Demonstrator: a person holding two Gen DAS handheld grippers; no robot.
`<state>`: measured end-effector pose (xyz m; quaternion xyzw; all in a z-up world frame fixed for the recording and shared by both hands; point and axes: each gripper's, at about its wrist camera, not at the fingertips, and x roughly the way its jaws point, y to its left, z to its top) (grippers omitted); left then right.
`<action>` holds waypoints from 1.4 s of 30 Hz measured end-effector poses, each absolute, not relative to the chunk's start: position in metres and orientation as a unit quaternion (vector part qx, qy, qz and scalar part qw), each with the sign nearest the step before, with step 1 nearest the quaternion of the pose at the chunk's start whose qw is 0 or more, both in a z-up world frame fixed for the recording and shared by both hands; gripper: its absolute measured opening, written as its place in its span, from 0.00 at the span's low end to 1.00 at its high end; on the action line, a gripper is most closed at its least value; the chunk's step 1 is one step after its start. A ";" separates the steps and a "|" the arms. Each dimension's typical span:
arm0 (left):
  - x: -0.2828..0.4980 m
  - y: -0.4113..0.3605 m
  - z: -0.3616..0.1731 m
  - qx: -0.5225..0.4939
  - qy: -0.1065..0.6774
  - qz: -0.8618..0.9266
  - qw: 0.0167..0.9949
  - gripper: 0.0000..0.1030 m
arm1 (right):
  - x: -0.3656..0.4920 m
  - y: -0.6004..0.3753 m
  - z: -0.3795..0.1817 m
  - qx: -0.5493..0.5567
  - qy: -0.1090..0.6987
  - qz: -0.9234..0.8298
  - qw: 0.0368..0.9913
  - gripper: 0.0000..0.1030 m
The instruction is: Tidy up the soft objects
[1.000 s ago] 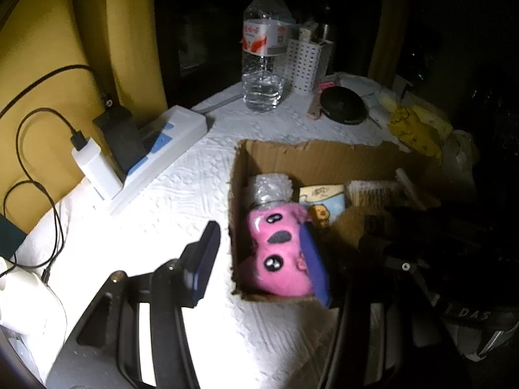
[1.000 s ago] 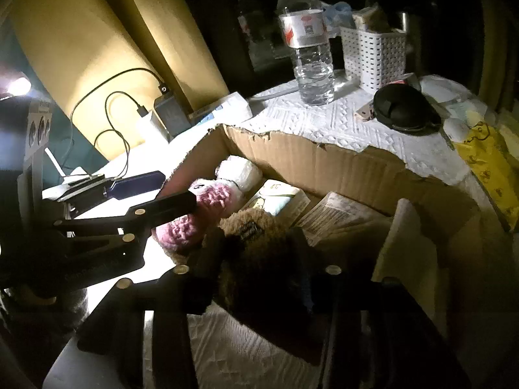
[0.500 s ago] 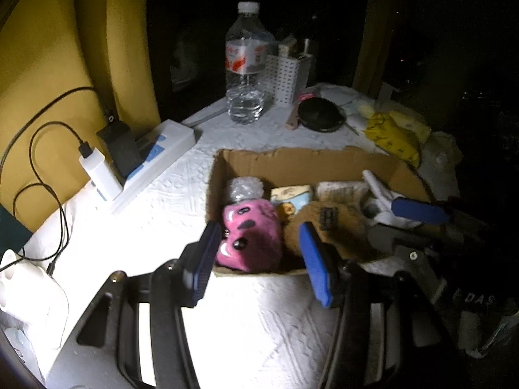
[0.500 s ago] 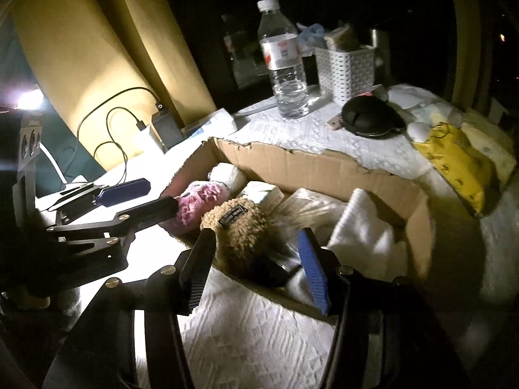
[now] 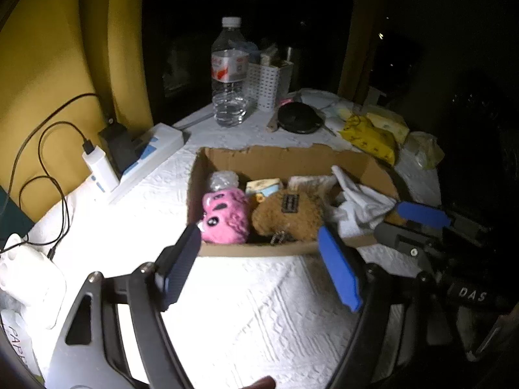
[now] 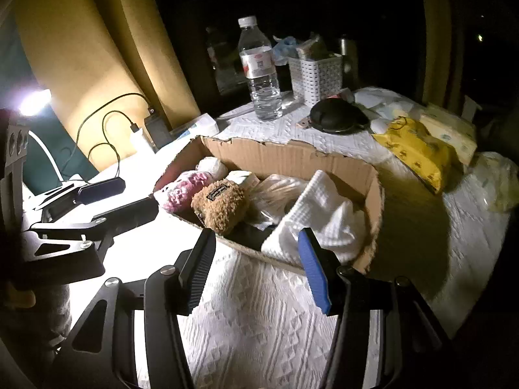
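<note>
Both grippers have drawn back from the cardboard box (image 5: 223, 159): left gripper (image 5: 259, 269) and right gripper (image 6: 256, 269), jaws spread, empty. Pink plush (image 5: 225, 215) and brown plush (image 5: 285, 215) lie side by side inside the box, faces up, on the counter (image 5: 246, 317).

My left wrist camera looks down and forward over the white-clothed worktop (image 5: 259, 308), close to the open brown cardboard box (image 5: 279, 162). My right wrist camera faces the same cardboard box (image 6: 292, 159) from further right. Both views share the box and the clear plastic water bottle (image 5: 229, 74) (image 6: 259, 71) behind it.
</note>
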<state>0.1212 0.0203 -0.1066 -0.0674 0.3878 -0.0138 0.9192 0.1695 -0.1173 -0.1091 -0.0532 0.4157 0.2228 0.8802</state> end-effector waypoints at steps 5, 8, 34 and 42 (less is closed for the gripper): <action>0.109 0.013 -0.101 -0.064 0.387 -0.017 0.920 0.78 | 0.155 -0.125 -0.103 -0.051 0.413 0.215 0.884 0.57; 0.102 0.010 -0.097 -0.065 0.387 -0.020 0.920 0.79 | 0.146 -0.130 -0.099 -0.051 0.409 0.208 0.887 0.58; 0.068 -0.014 -0.028 -0.022 0.344 -0.005 0.939 0.81 | 0.099 -0.148 -0.024 -0.060 0.345 0.155 0.924 0.73; 0.066 -0.016 0.002 -0.006 0.328 0.001 0.945 0.81 | 0.096 -0.150 0.002 -0.057 0.330 0.150 0.930 0.73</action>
